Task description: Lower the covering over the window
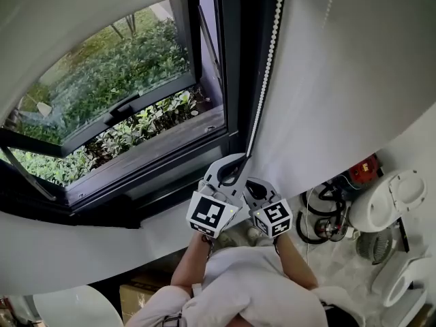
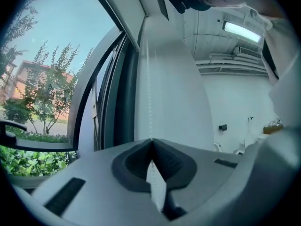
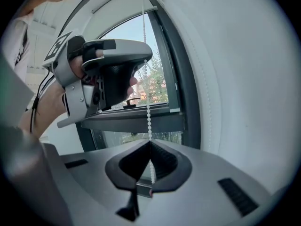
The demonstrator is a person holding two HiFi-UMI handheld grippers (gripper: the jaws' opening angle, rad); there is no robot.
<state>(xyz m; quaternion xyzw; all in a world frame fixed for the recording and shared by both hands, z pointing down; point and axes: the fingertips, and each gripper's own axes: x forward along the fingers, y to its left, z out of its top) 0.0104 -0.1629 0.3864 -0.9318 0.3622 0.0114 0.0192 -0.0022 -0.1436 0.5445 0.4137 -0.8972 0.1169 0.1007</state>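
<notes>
Beads of a white pull chain [image 1: 269, 60] run down along the right edge of the window [image 1: 102, 94], just in front of its dark frame [image 1: 231, 67], and end at the two grippers below the sill. The left gripper [image 1: 238, 162] is the higher of the two. In the left gripper view its jaws are closed together with the chain pinched at their tips and rising straight up from them. The right gripper [image 1: 253, 184] sits just beside and slightly below the left one. In the right gripper view its jaws are likewise clamped on the chain, which passes down through the dark pads and hangs out below. That view also shows the left gripper above, on the same chain, with a hand [image 3: 77, 72] wrapped round its handle.

The glass is uncovered, and green shrubs [image 1: 116, 73] show outside past a dark window handle [image 1: 126, 104]. A white band [image 1: 82, 12] arcs over the window's top edge; whether it is the covering I cannot tell. White fabric with a stitched seam [image 1: 330, 5] lies right of the frame. At the lower right, on the floor, stand a red object [image 1: 366, 169], coiled black cables [image 1: 320, 216] and a white round appliance [image 1: 392, 196].
</notes>
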